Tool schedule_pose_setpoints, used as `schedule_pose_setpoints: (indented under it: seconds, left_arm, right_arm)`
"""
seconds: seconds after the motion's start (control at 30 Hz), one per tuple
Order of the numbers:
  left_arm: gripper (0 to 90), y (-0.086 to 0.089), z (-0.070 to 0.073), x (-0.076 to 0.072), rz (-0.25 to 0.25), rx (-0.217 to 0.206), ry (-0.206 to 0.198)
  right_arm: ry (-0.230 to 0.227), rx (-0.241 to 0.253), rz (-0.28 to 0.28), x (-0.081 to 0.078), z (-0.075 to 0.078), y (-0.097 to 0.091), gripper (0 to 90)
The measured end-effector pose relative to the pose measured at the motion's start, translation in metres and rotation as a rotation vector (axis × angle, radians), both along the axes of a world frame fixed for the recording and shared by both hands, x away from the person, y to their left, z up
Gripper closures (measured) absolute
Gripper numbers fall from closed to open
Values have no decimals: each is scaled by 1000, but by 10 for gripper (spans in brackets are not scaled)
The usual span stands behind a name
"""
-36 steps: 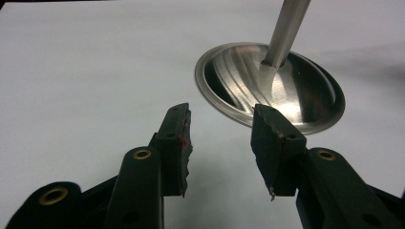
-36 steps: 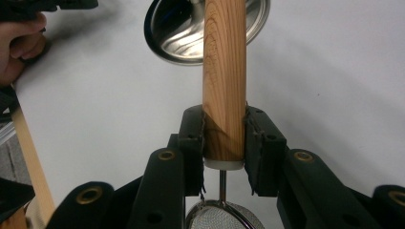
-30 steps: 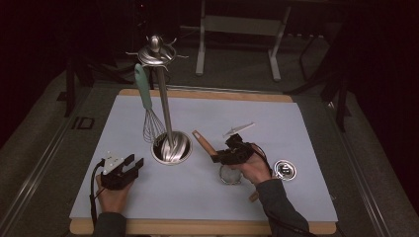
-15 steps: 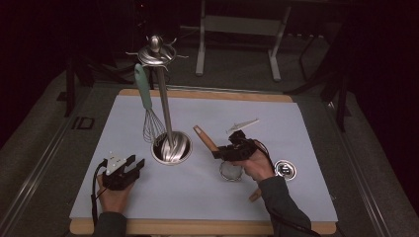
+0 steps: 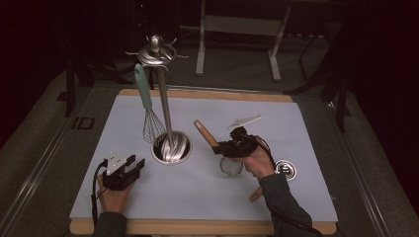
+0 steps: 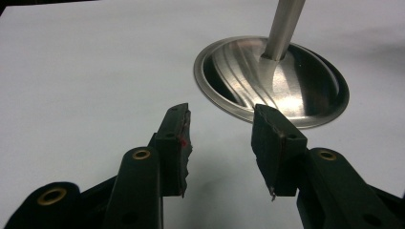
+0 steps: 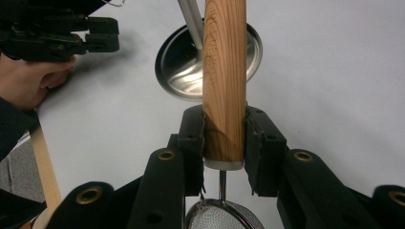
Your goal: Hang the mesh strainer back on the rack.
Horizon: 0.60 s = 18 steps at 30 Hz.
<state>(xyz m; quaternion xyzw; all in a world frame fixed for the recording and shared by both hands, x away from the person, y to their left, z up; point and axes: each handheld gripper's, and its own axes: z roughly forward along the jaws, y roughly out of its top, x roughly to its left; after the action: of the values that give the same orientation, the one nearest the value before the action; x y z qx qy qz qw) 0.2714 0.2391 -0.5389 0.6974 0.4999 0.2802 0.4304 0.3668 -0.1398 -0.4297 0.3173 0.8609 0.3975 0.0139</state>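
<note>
Now the right claw [image 5: 221, 147] w/ its strainer sits a touch closer to the stand than a sec ago: the wooden handle [image 5: 204, 133] tips up toward the stand's base [image 5: 171, 148], while the mesh bowl [image 5: 230, 168] hangs low over the bench [image 5: 296, 128]. Judging by that, the lift is underway and the next bit is prob. getting it up to the hook ring [image 5: 156, 53] at the top. Right claw is clenched on the handle [image 7: 224, 86], pads tight both sides. Left claw [image 5: 129, 167] is released, nothing in it, parked on the bench nr the base [image 6: 272, 86]. Materials: pale grainy round wood handle, fine wire mesh [image 7: 224, 217], polished steel dish and pole, whisk [image 5: 148, 106] w/ mint handle already hanging, matte white bench cover.
</note>
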Motion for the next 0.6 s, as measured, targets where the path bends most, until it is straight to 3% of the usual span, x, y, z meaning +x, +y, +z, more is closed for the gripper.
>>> schedule_pose_setpoints:
  seconds: [0.6]
  left_arm:
    - [579,0,0,0,1,5,0]
  right_arm:
    - [-107,22,72,4,19,6,707]
